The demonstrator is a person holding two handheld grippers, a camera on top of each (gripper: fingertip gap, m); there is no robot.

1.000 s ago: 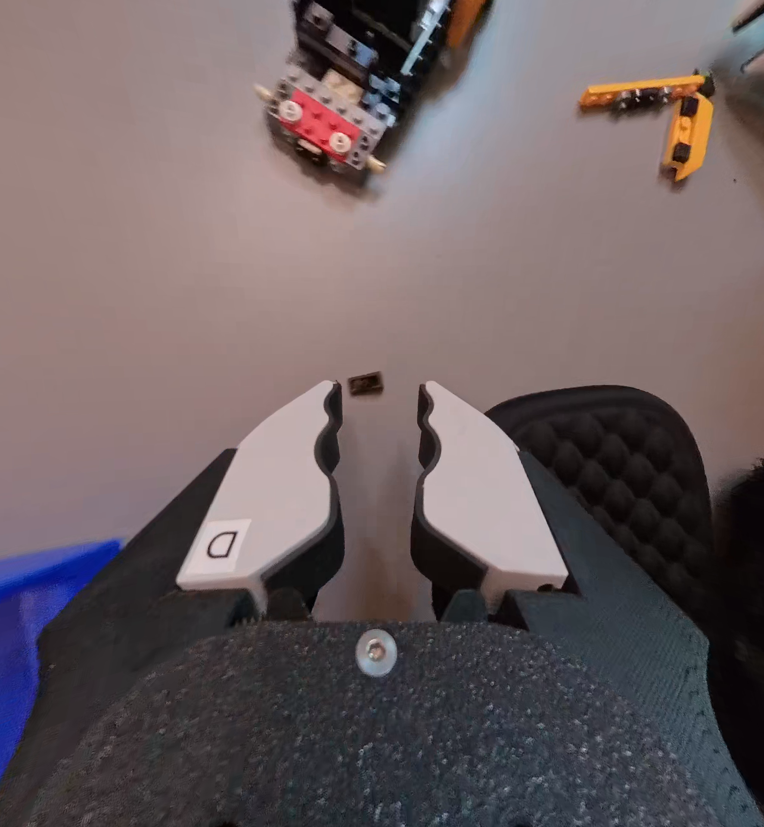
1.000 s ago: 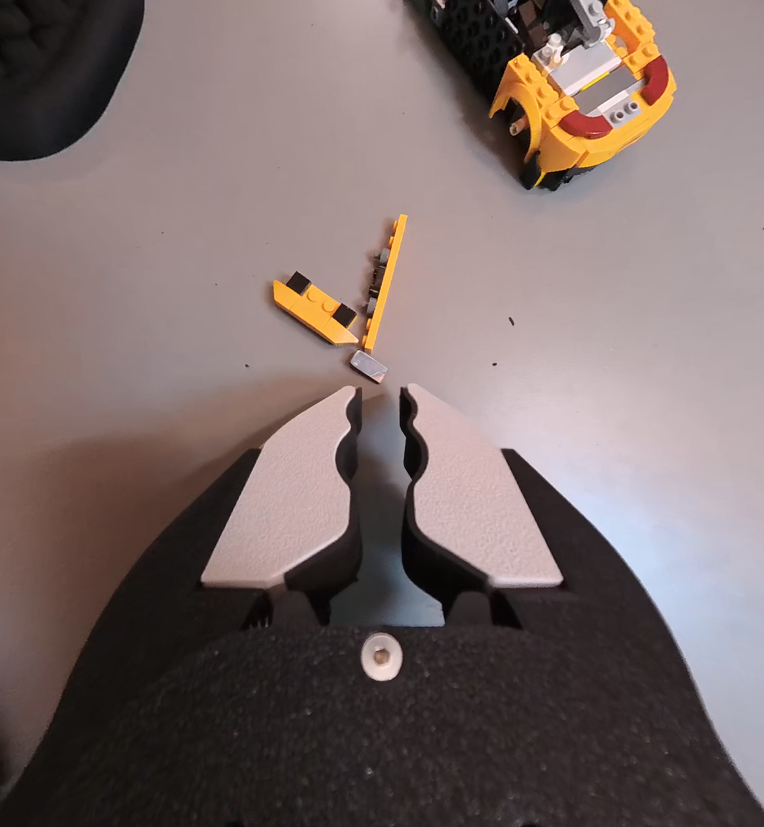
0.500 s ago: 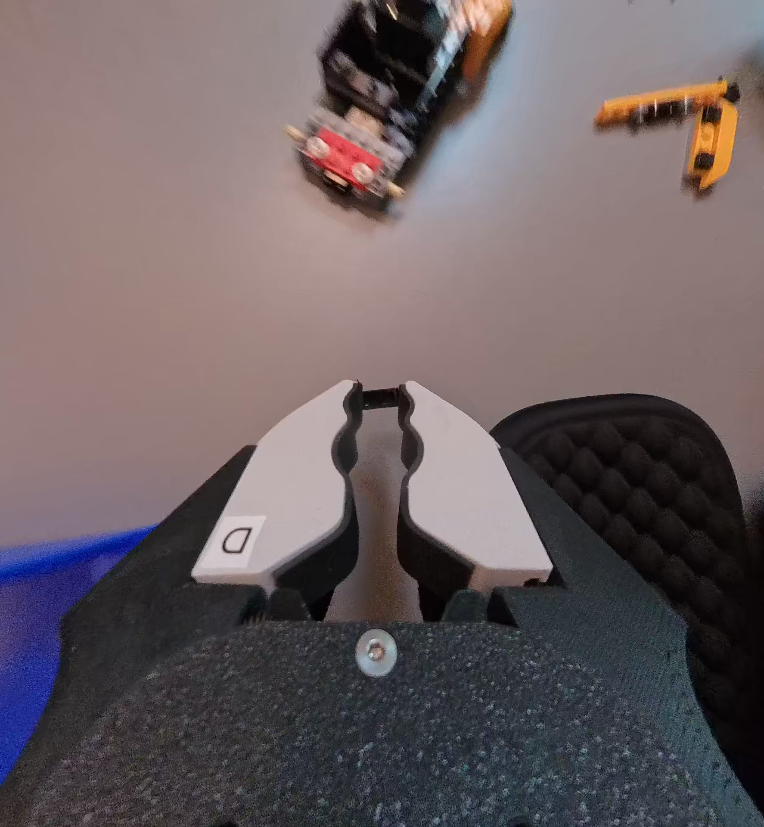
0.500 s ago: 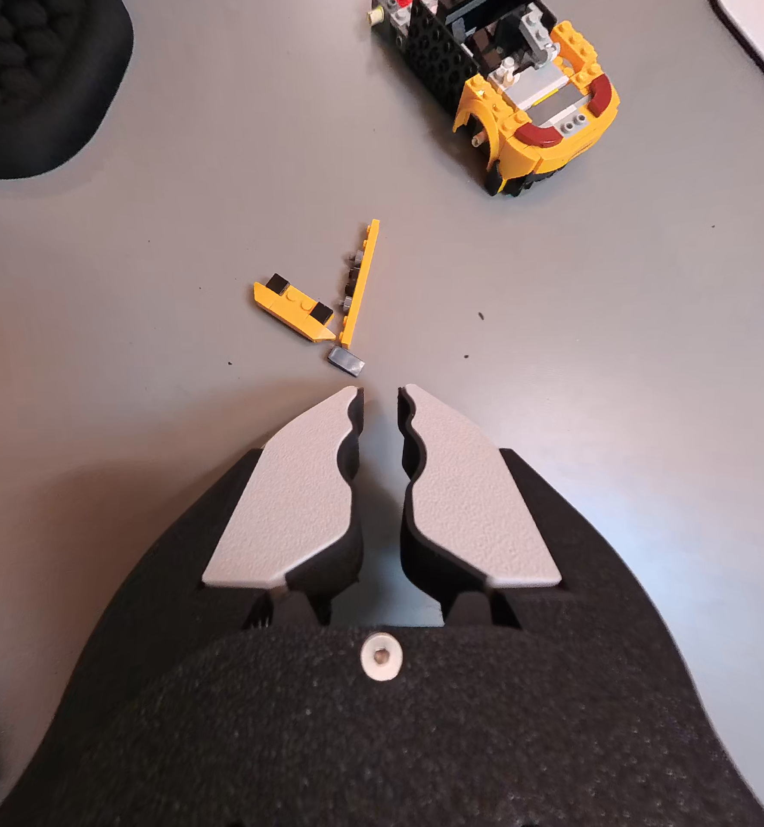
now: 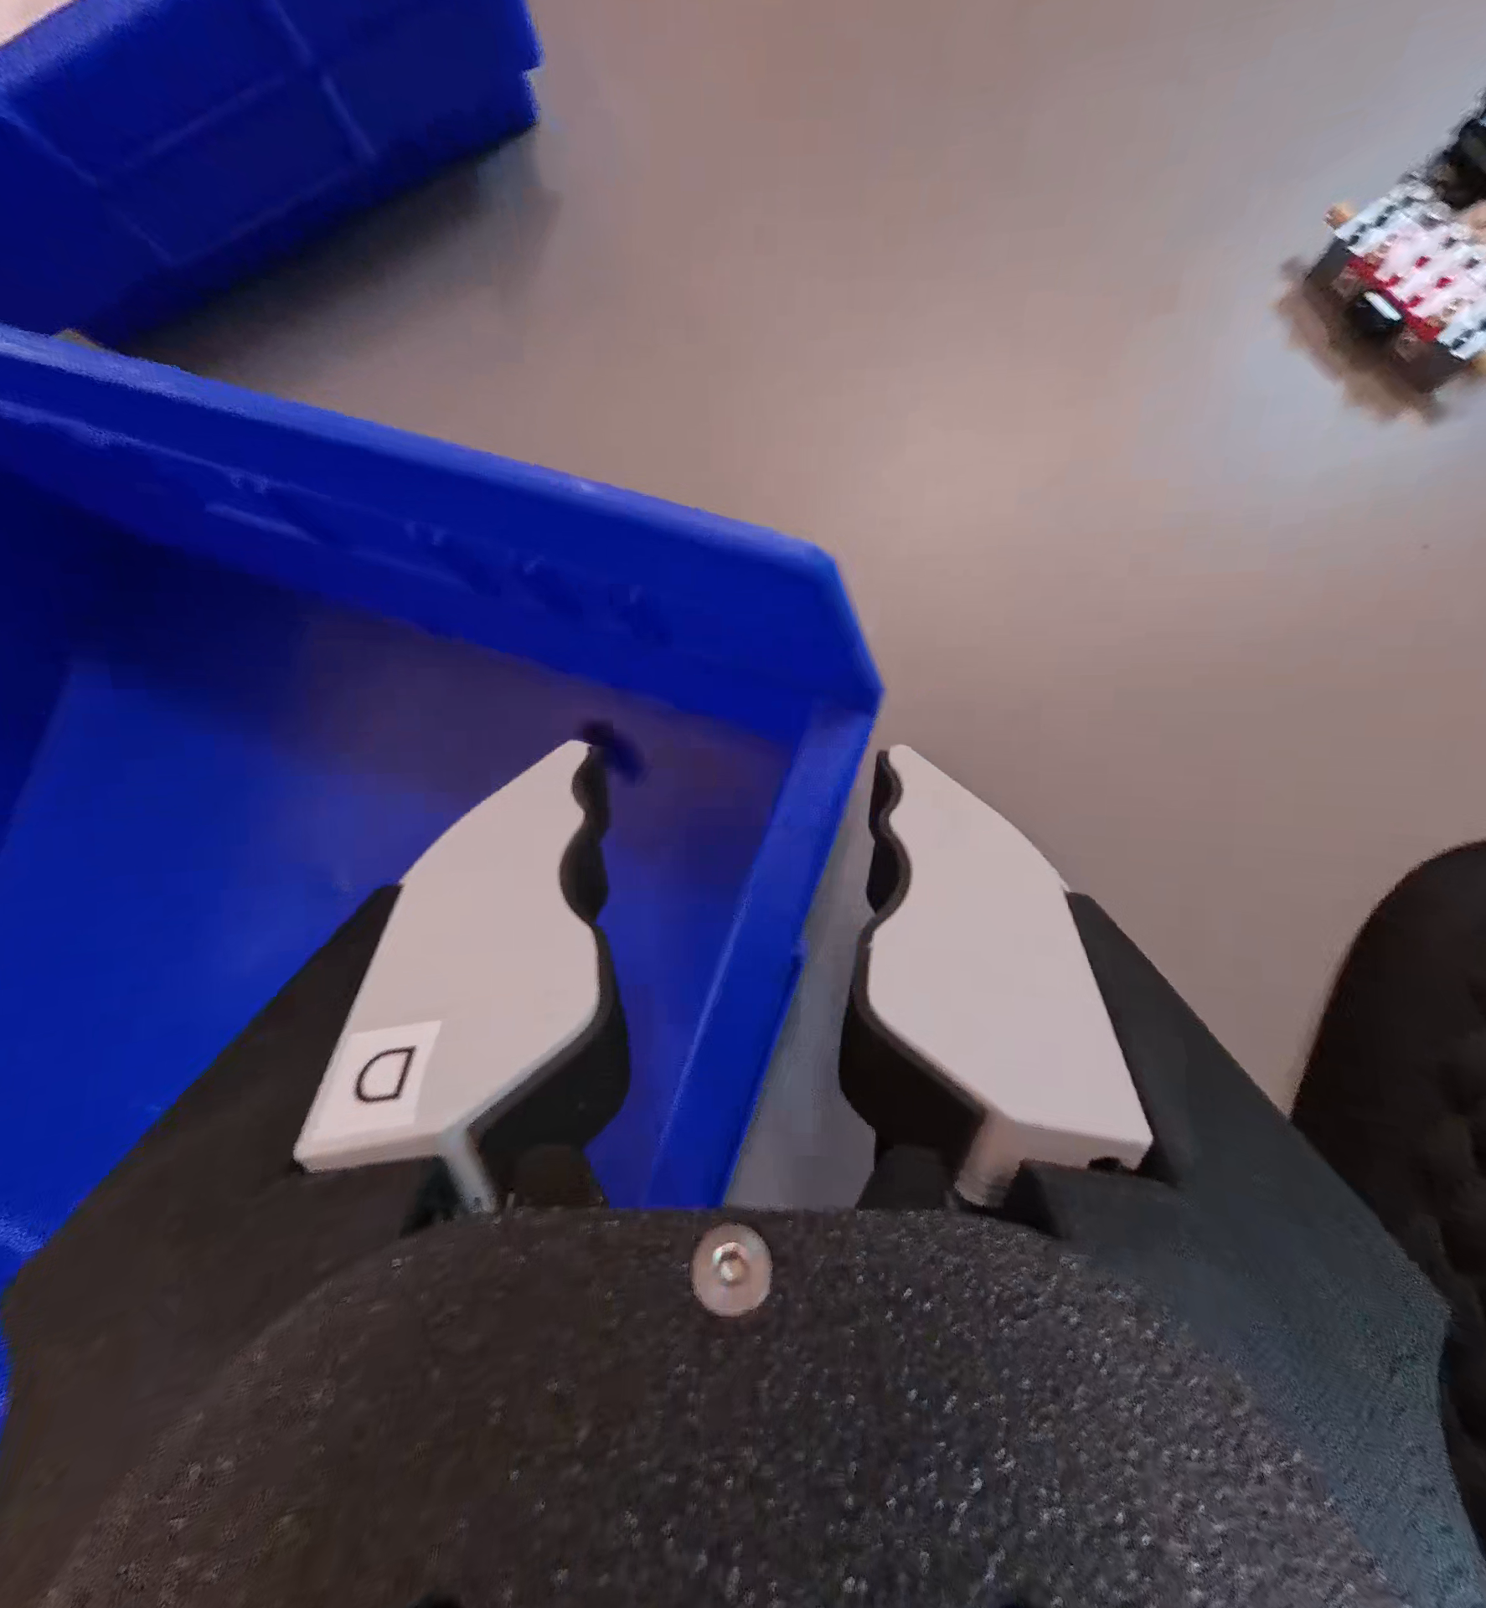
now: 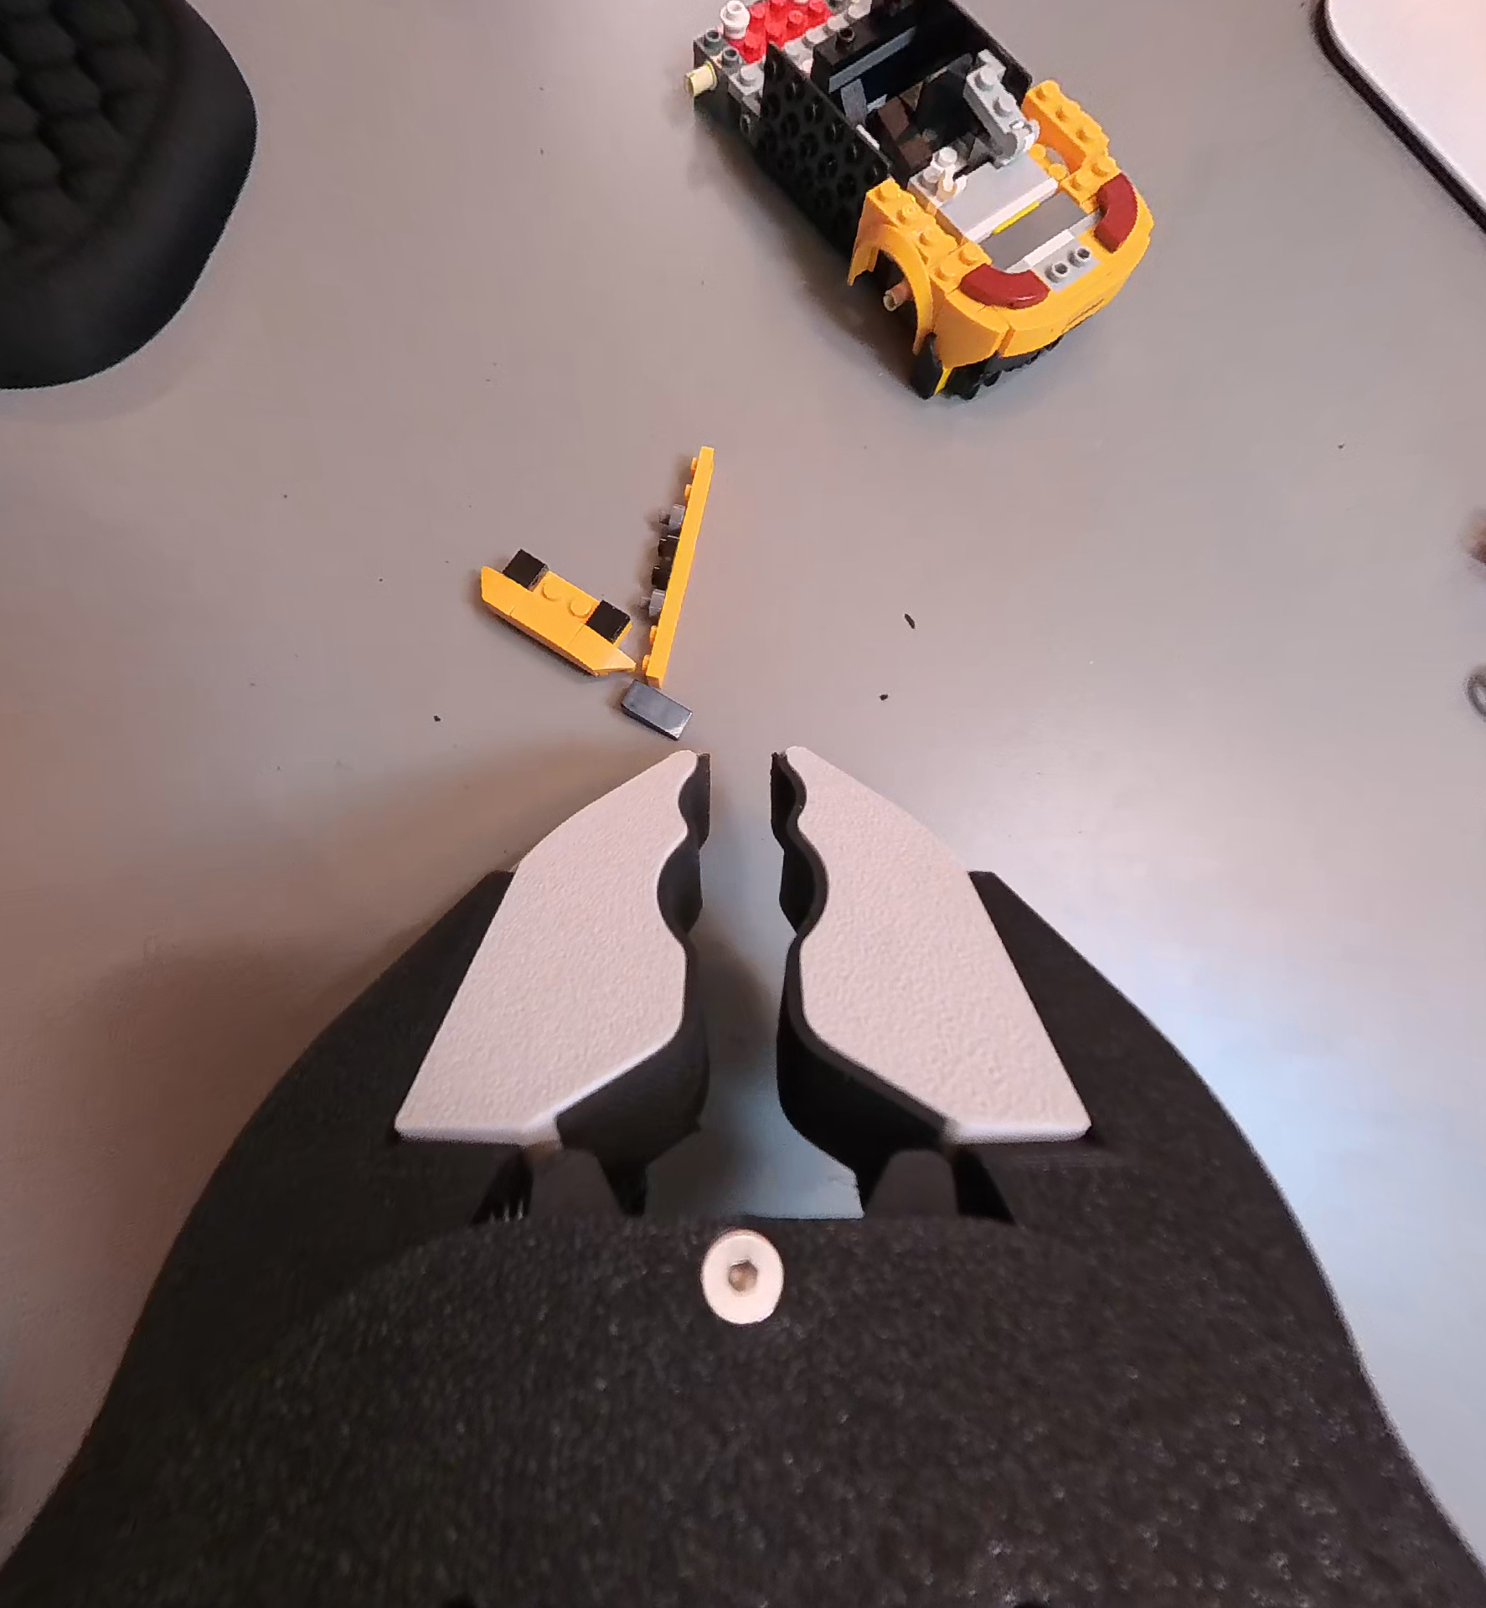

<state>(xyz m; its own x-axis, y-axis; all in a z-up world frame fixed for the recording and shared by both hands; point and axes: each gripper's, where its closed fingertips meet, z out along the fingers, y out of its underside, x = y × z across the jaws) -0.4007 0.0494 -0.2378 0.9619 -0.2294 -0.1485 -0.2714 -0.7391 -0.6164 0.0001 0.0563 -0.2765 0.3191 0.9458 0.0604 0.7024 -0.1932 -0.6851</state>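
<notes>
**Left claw spread over the blue bin, right hovering at the bricks**

The left gripper [image 5: 732,766] is hanging wide open astride the corner of the blue bin [image 5: 844,696], a small dark piece [image 5: 613,753] blurred at its left fingertip. The right gripper [image 6: 739,766] is hovering over the grey table [image 6: 1070,609], fingers narrowly parted and bare, just behind a dark tile [image 6: 657,709] beside yellow brick pieces [image 6: 557,613].

Two blue bins are showing in the left wrist view: one [image 5: 426,557] at the centre left, another [image 5: 226,130] in the upper left. One toy brick car [image 6: 922,191] is sitting upper centre in the right wrist view, with two yellow brick pieces [image 6: 548,609] [image 6: 683,557] and one small dark tile [image 6: 657,709] lying mid-frame. One black padded cushion [image 6: 52,174] is lying upper left.
</notes>
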